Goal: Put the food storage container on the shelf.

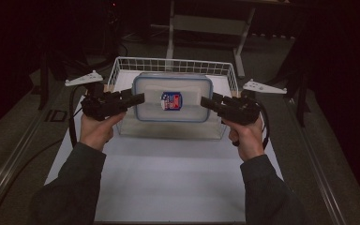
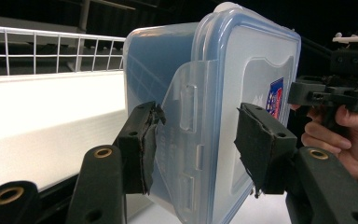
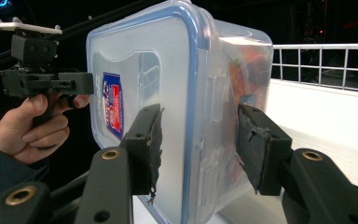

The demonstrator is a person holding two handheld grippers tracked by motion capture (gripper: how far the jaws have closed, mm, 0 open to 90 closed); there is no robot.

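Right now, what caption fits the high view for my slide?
Two claws, left and right, hold a lidded plastic box above a wire basket.

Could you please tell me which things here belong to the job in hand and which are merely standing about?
In the job:
- lidded plastic container, gripped at both ends
- left tongs, on its left end
- right tongs, on its right end

Standing about:
- white wire basket behind the container
- white table surface
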